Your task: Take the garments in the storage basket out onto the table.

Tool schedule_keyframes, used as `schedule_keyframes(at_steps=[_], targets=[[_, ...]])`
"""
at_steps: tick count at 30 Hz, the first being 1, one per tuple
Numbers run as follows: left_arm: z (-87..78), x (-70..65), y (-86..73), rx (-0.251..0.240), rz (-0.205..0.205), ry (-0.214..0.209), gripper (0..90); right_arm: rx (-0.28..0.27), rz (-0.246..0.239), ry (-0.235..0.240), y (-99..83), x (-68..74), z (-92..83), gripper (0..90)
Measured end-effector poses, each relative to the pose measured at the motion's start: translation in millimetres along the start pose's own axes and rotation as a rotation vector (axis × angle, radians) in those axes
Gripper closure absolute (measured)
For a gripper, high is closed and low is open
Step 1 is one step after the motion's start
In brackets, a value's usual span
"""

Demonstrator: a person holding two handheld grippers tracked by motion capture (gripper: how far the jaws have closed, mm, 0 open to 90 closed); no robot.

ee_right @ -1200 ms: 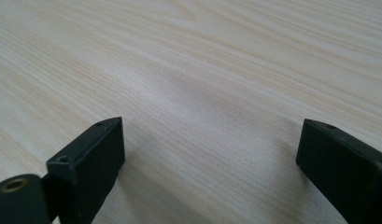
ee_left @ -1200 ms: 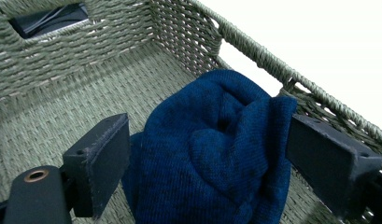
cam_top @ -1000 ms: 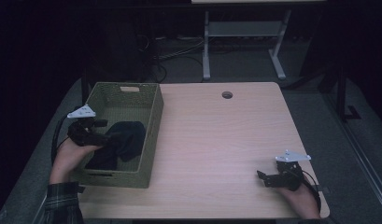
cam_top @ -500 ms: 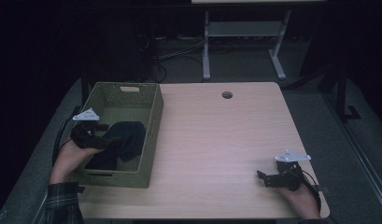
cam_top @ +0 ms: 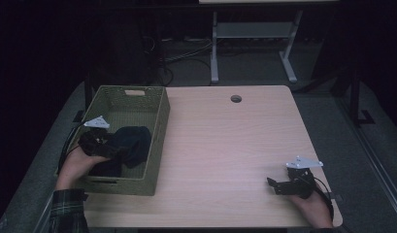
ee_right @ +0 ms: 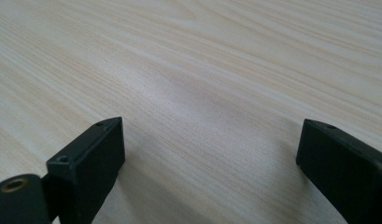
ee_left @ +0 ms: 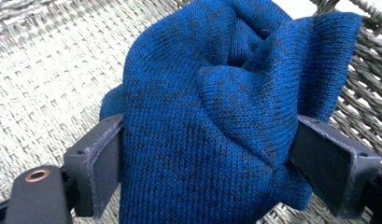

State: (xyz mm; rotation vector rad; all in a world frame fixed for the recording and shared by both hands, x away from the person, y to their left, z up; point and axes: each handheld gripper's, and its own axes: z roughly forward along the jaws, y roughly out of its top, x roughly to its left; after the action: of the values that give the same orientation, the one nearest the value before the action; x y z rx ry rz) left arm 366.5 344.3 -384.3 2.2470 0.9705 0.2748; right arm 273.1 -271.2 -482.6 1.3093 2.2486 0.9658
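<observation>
The left gripper pinches a blue knitted cloth inside the basket at the table's left edge. The right gripper rests spread near the front right corner.

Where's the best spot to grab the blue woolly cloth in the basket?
Probably the bunched fold on top of the blue cloth, coming from above: it lies crumpled inside the basket, whose walls block the sides. The left gripper has it there.

A blue knitted cloth, soft and ribbed, fills mid-frame; behind it, the basket is rough woven wicker; the table is smooth, matt pale wood.
</observation>
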Motion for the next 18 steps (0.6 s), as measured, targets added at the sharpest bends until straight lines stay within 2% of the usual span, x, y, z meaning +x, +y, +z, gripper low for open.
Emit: schedule_keyframes(at_steps=[5,6,14,18], targets=[[0.0,0.5,-0.4,0.013,-0.01,-0.009,23.1,0.0,0.0,0.002,0.0,0.2,0.0,7.4],[0.1,0.7,-0.5,0.015,-0.002,-0.01,24.3,0.001,-0.001,0.003,0.0,0.2,-0.1,7.5],[0.4,-0.4,-0.3,0.042,0.004,-0.035,50.8,0.001,-0.001,0.003,0.0,0.2,-0.1,7.5],[-0.7,-1.2,1.1,0.051,0.002,-0.032,59.4,0.001,-0.001,0.003,0.0,0.2,-0.1,7.5]])
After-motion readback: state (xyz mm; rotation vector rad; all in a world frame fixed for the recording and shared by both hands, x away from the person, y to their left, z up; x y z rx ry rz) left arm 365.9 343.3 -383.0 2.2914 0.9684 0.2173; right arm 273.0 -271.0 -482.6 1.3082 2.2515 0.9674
